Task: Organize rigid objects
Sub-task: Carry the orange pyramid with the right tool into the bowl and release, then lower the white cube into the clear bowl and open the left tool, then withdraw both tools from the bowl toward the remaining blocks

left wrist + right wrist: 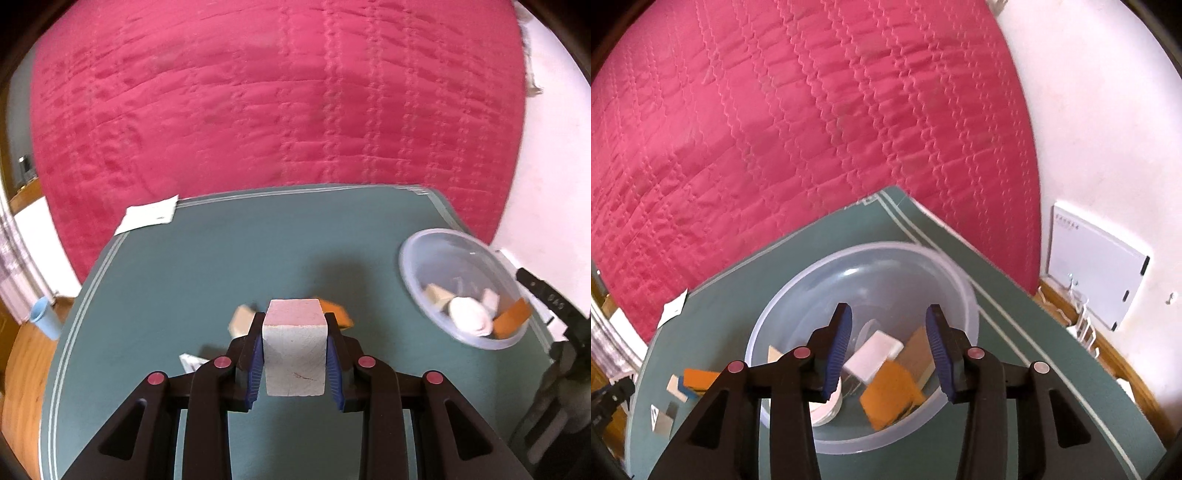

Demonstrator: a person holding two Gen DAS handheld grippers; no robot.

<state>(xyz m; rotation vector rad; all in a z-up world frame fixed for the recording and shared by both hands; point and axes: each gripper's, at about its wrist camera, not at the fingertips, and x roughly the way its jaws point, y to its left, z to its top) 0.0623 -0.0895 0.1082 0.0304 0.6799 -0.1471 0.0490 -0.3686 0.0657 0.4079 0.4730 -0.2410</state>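
left view: left gripper (pixel 295 354) clamped on block (pixel 294 349), held above mat (pixel 207 266); bowl (pixel 417 273) off to its right
right view: right gripper (pixel 888 350) wide open, empty, over bowl (pixel 827 280)
risk: block may clip the rim, or collide with right gripper

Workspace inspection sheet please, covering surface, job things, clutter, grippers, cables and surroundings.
Surface: green table with pale border lines.
Job's things: pale block clamped in the left gripper; clear plastic bowl holding an orange block, a white block and other pieces; an orange piece and a tan piece lie on the table beyond the held block.
Clutter: white paper at the table's far edge; small pale and blue pieces left of the bowl.
Grippers: right gripper open above the bowl, fingers empty.
Cables: nothing seen.
Surroundings: pink quilt, white wall, blue cup on wood floor.
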